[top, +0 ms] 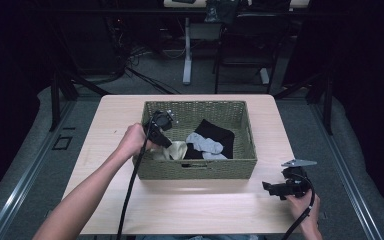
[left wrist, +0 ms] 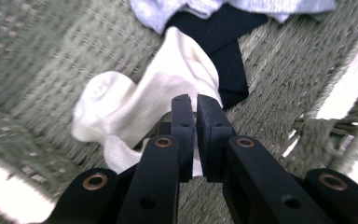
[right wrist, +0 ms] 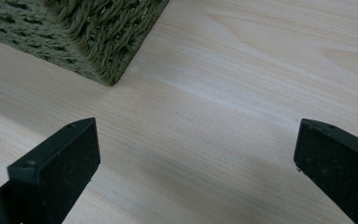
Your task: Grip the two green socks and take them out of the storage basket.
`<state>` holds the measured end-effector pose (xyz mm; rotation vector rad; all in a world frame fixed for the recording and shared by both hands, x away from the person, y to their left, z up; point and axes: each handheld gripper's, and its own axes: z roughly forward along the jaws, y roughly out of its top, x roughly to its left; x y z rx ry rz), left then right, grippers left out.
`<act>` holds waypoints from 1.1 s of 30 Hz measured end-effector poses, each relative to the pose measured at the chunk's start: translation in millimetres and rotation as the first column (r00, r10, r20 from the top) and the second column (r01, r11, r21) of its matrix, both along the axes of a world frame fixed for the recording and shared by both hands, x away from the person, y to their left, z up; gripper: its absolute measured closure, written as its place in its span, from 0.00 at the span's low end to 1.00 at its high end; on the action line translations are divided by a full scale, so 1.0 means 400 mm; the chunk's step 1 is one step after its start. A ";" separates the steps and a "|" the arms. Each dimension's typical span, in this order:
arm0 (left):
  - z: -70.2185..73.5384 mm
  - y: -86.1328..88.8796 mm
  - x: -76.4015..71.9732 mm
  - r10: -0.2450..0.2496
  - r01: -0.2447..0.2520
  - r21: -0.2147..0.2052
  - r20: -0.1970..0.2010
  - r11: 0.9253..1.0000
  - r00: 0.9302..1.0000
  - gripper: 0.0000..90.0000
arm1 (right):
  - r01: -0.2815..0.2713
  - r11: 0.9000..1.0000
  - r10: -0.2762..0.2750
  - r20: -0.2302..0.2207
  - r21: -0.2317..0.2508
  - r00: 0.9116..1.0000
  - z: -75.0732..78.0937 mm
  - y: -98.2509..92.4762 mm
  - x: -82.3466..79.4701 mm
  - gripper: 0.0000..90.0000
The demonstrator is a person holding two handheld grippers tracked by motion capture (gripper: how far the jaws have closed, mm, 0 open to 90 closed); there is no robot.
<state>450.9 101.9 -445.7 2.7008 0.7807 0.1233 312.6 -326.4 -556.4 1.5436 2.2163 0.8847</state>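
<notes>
Wooden table (top: 190,200), pale, set in a dark room with chairs and cables beyond the far edge. Woven basket (top: 198,169) at mid-table, green-grey, open-topped, with a handle slot in its near wall. Inside, three pieces of clothing: black cloth (top: 214,132) toward the far right, grey sock (top: 203,143) lying over it, cream sock (top: 176,150) at the near left of the basket floor.

Left gripper (top: 166,142) down inside the basket at its left end, jaws closed tight on the cream sock (left wrist: 135,105), a fold of it pinched between the pads, the rest trailing onto the weave. Sock gripped, then, but not yet out: most of it hanging low or resting on the floor of the basket, touching the black cloth (left wrist: 223,56) at one end. Probably an early stage of emptying the basket, with the lift over the wall and the set-down left to do, and the grey sock (left wrist: 214,7) and black cloth untouched.

Right gripper (top: 272,189) idle near the right corner of the table, jaws wide apart over bare wood (right wrist: 242,93), nothing between them, basket corner (right wrist: 98,42) just ahead.

In the way: the near and left basket walls, tall enough to catch a dangling sock; the black cloth, close enough to drag along.
</notes>
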 end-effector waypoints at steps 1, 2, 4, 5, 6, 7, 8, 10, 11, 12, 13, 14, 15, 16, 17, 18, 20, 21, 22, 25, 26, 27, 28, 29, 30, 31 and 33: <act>0.015 0.006 -0.001 0.006 -0.006 -0.011 0.011 1.000 1.000 0.96 | -0.002 1.000 0.002 0.001 0.000 1.000 0.001 -0.001 0.001 0.00; 0.015 0.006 -0.001 0.006 -0.006 -0.011 0.011 1.000 1.000 0.96 | -0.002 1.000 0.002 0.001 0.000 1.000 0.001 -0.001 0.001 0.00; 0.032 0.014 -0.003 0.012 -0.012 -0.020 0.024 1.000 1.000 0.96 | -0.007 1.000 0.007 -0.001 0.005 1.000 0.001 -0.002 0.004 0.00; 0.037 0.017 -0.003 0.013 -0.013 -0.018 0.024 1.000 1.000 0.96 | -0.005 1.000 0.005 -0.005 0.005 1.000 0.001 -0.002 0.004 0.00; 0.040 0.018 -0.004 0.021 -0.020 -0.023 0.029 1.000 0.999 0.96 | -0.009 1.000 0.009 -0.007 0.005 1.000 0.001 -0.002 0.004 0.00; 0.048 0.023 -0.005 0.027 -0.026 -0.020 0.029 0.999 0.999 0.96 | -0.016 1.000 0.016 -0.007 0.010 1.000 0.000 -0.001 0.004 0.00; 0.048 0.023 -0.005 0.027 -0.026 -0.020 0.029 0.999 0.999 0.96 | -0.018 1.000 0.018 -0.011 0.010 1.000 0.000 -0.001 0.003 0.00; 0.053 0.026 -0.007 0.034 -0.033 -0.022 0.033 0.999 0.999 0.96 | -0.021 1.000 0.022 -0.005 0.017 1.000 0.001 0.001 0.002 0.00; 0.060 0.028 -0.008 0.037 -0.036 -0.021 0.038 0.999 0.999 0.96 | -0.029 0.999 0.029 0.001 0.017 1.000 0.004 0.003 -0.001 0.00; 0.066 0.029 -0.009 0.040 -0.039 -0.021 0.040 0.999 0.998 0.96 | -0.032 0.999 0.032 0.002 0.022 0.999 0.005 0.004 -0.002 0.00; 0.071 0.030 -0.010 0.042 -0.040 -0.026 0.041 0.999 0.998 0.96 | -0.037 0.999 0.037 0.003 0.023 0.999 0.006 0.004 -0.003 0.00; 0.071 0.030 -0.010 0.042 -0.040 -0.026 0.041 0.999 0.998 0.96 | -0.037 0.999 0.037 0.006 0.021 0.999 0.006 0.005 -0.003 0.00; 0.081 0.031 -0.012 0.043 -0.041 -0.041 0.040 0.998 0.998 0.96 | -0.042 0.999 0.041 0.005 0.027 0.999 0.006 0.006 -0.004 0.00; 0.081 0.031 -0.012 0.043 -0.041 -0.041 0.040 0.998 0.998 0.96 | -0.046 0.998 0.046 0.004 0.032 0.999 0.006 0.007 -0.004 0.00; 0.092 0.031 -0.015 0.046 -0.044 -0.046 0.054 0.998 0.997 0.96 | -0.047 0.998 0.047 0.007 0.035 0.999 0.006 0.009 -0.004 0.00; 0.092 0.031 -0.015 0.046 -0.044 -0.046 0.054 0.998 0.997 0.96 | -0.047 0.998 0.047 0.007 0.035 0.999 0.006 0.009 -0.004 0.00; 0.105 0.029 -0.018 0.055 -0.052 -0.047 0.062 0.998 0.997 0.96 | -0.062 0.997 0.062 0.000 0.036 0.998 0.005 0.011 -0.002 0.00; 0.112 0.027 -0.019 0.062 -0.058 -0.049 0.069 0.997 0.996 0.96 | -0.063 0.998 0.063 -0.001 0.028 0.998 0.004 0.013 -0.001 0.00; 0.117 0.026 -0.020 0.065 -0.062 -0.046 0.075 0.997 0.995 0.96 | -0.069 0.997 0.069 -0.003 0.016 0.998 0.003 0.016 0.001 0.00; 0.137 0.022 -0.024 0.072 -0.067 -0.051 0.096 0.996 0.993 0.96 | -0.073 0.997 0.073 -0.001 0.012 0.997 0.005 0.018 0.004 0.00; 0.145 0.022 -0.026 0.072 -0.066 -0.057 0.099 0.996 0.993 0.96 | -0.073 0.997 0.073 -0.001 0.009 0.997 0.005 0.019 0.004 0.00; 0.151 0.021 -0.026 0.071 -0.065 -0.057 0.103 0.996 0.992 0.96 | -0.075 0.997 0.075 -0.002 0.007 0.997 0.005 0.020 0.004 0.00; 0.157 0.021 -0.027 0.070 -0.064 -0.061 0.108 0.996 0.992 0.96 | -0.073 0.997 0.073 -0.001 0.007 0.997 0.005 0.022 0.003 0.00; 0.173 0.020 -0.027 0.069 -0.062 -0.064 0.120 0.996 0.990 0.96 | -0.076 0.997 0.076 0.000 0.007 0.997 0.005 0.026 0.002 0.00; 0.173 0.020 -0.027 0.069 -0.062 -0.064 0.120 0.996 0.990 0.96 | -0.076 0.997 0.076 0.000 0.007 0.997 0.005 0.026 0.002 0.00; 0.188 0.018 -0.026 0.066 -0.057 -0.069 0.135 0.996 0.989 0.96 | -0.074 0.997 0.074 0.000 0.006 0.997 0.005 0.028 0.002 0.00; 0.204 0.015 -0.024 0.063 -0.052 -0.071 0.147 0.996 0.987 0.96 | -0.076 0.997 0.076 -0.005 -0.002 0.997 0.004 0.029 0.004 0.00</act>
